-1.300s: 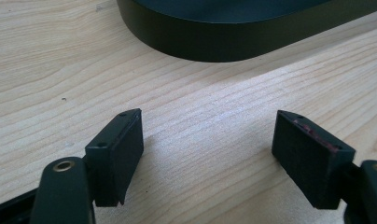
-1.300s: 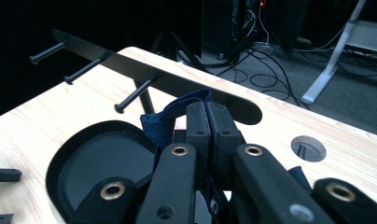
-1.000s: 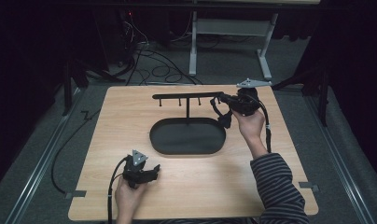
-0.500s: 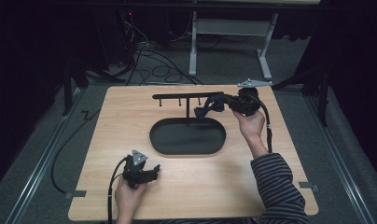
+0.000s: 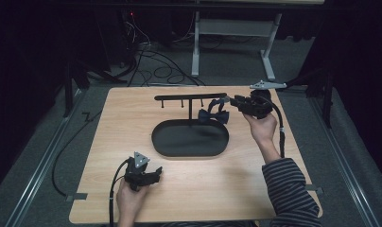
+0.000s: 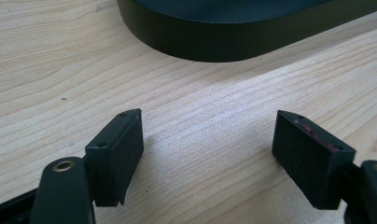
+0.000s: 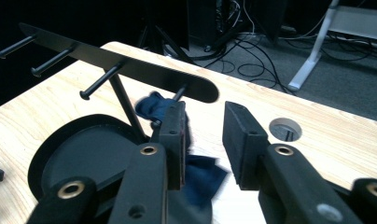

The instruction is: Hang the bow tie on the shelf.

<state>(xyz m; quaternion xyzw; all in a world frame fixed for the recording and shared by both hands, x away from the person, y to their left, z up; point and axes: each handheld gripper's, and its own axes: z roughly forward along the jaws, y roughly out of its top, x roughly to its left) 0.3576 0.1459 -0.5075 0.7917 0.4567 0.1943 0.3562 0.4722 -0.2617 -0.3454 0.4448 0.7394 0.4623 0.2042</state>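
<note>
Right hand-held gripper (image 7: 203, 140), jaws just opening, partly apart; its near jaw hides half the blurred navy bow tie (image 7: 151, 106) on the rack's peg (image 7: 179, 92). Left hand-held gripper (image 6: 210, 158) gapes wide, empty.

The right black two-jaw tongs (image 7: 203, 142) are standing apart, jaws just been opening, with a gap of light wooden desk (image 7: 317, 135) showing between them. The dark blue cloth bow tie (image 7: 198, 175) is hanging off a peg of the black metal rack (image 7: 130, 65), beside the left jaw.
</note>
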